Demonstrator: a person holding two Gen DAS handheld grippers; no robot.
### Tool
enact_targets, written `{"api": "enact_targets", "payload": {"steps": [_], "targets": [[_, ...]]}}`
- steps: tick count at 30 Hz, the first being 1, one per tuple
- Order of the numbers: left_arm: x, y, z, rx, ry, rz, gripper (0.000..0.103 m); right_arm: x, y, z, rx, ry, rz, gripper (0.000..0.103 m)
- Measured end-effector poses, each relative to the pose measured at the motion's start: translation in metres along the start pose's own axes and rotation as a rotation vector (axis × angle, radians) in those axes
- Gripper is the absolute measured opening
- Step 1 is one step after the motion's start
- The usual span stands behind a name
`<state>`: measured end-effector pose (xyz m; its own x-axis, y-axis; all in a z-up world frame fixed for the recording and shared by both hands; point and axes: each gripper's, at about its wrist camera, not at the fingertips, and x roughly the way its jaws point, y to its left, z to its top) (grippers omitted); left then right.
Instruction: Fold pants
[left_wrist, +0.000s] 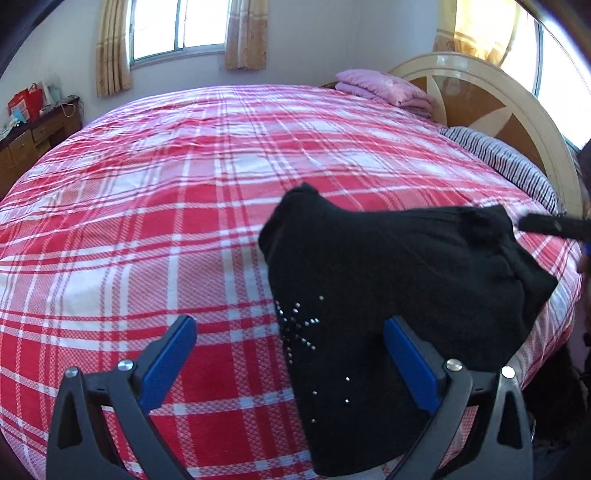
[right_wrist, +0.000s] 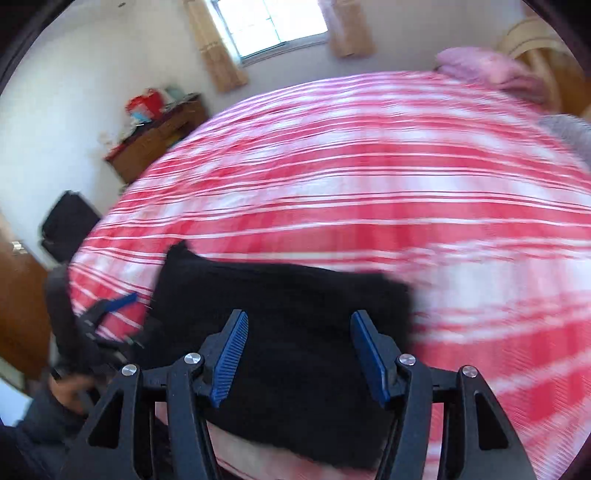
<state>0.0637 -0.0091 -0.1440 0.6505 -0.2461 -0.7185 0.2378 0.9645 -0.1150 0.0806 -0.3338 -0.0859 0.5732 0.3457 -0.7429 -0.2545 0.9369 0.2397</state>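
Note:
Black pants (left_wrist: 388, 280) with small silver studs lie folded into a compact bundle on the red plaid bed, near its front right edge. My left gripper (left_wrist: 291, 328) is open; its right finger rests over the pants, its left finger over the sheet. In the right wrist view, which is blurred by motion, the pants (right_wrist: 288, 332) lie right under my right gripper (right_wrist: 299, 325), which is open and holds nothing. The right gripper's black body (left_wrist: 554, 225) shows at the far right in the left view. The left gripper (right_wrist: 122, 302) shows at the left in the right view.
The red and white plaid bed (left_wrist: 184, 206) fills most of both views. A folded pink blanket (left_wrist: 384, 88) and a striped pillow (left_wrist: 506, 162) lie by the round headboard (left_wrist: 491, 103). A wooden desk (left_wrist: 33, 133) with clutter stands by the far wall.

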Motion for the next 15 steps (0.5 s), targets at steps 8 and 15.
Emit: {"api": "enact_targets", "payload": {"steps": [8,15], "targets": [[0.01,0.001,-0.005,-0.031,0.017,-0.042,0.103,0.006,-0.045,-0.043,0.067,0.068,-0.021,0.06],[0.017,-0.002,-0.003,-0.026,-0.001,-0.055,0.103,0.023,-0.049,-0.029,0.122,0.047,0.022,0.06]]}}
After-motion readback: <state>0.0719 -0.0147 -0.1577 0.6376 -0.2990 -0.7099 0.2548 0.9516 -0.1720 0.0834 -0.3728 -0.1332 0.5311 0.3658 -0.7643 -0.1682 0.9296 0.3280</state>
